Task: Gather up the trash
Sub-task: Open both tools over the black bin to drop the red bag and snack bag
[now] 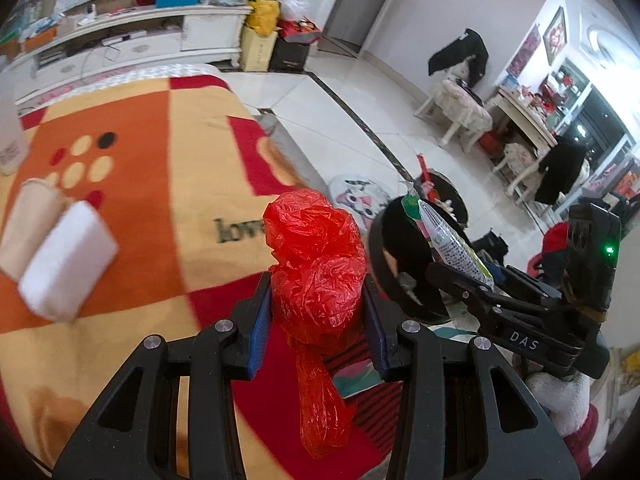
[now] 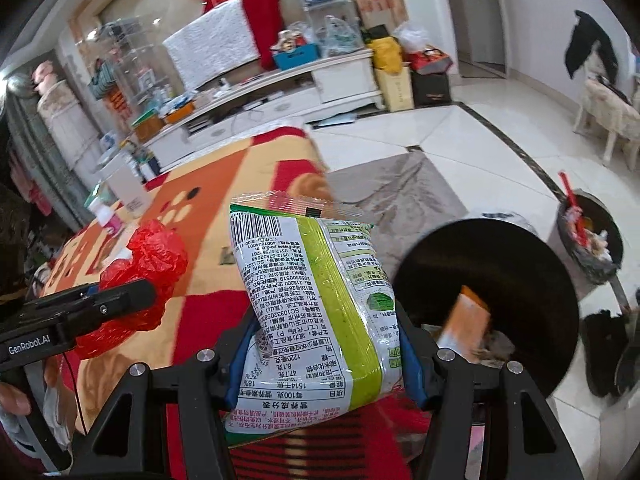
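Note:
My left gripper (image 1: pixel 316 304) is shut on a crumpled red plastic bag (image 1: pixel 316 264), held above the edge of the blanket-covered table (image 1: pixel 160 184). My right gripper (image 2: pixel 324 344) is shut on a green and white snack packet (image 2: pixel 316 300). The left wrist view shows that right gripper (image 1: pixel 460 276) beside mine, its packet (image 1: pixel 452 240) over a black bin (image 1: pixel 404 256). In the right wrist view the same black bin (image 2: pixel 488 288) stands on the floor just right of the packet, an orange carton (image 2: pixel 468 320) inside. The left gripper (image 2: pixel 136 292) and its red bag (image 2: pixel 152 272) show at the left.
A white foam block (image 1: pixel 66 260), a beige cup (image 1: pixel 28 232) on its side and a white bottle (image 1: pixel 10 140) lie on the table. A second bin (image 2: pixel 592 240) full of rubbish stands further right on the tiled floor. Black shoes (image 2: pixel 604 344) sit beside the near bin.

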A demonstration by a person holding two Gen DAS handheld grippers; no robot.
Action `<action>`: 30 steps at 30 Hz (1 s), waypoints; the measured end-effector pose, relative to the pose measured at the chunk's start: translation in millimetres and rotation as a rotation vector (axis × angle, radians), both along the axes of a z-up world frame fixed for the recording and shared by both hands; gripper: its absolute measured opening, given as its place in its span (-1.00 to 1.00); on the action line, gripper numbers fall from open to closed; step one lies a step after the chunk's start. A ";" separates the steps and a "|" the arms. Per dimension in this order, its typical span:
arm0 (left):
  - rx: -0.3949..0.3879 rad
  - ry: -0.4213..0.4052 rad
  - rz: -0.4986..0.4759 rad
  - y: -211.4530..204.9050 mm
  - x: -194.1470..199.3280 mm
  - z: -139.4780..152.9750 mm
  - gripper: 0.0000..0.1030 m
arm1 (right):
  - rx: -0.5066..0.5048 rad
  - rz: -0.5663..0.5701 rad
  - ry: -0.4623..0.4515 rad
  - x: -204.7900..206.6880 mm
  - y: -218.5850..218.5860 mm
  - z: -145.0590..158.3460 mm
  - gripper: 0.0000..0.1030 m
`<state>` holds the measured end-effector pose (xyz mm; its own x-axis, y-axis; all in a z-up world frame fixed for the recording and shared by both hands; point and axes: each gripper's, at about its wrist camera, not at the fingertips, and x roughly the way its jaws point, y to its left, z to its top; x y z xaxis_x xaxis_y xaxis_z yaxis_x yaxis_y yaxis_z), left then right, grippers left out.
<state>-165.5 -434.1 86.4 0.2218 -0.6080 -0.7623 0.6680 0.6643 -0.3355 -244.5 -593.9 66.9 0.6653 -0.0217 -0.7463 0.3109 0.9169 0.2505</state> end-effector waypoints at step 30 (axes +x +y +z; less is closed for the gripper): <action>-0.070 0.192 -0.201 -133.3 -8.7 -34.9 0.36 | 0.038 -0.268 0.089 -50.2 -123.9 -34.2 0.78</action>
<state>-174.2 -567.4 51.5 -0.0524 -0.6780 -0.7332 0.7038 0.4958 -0.5088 -294.7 -717.8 32.7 0.5718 -0.1590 -0.8049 0.5632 0.7894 0.2442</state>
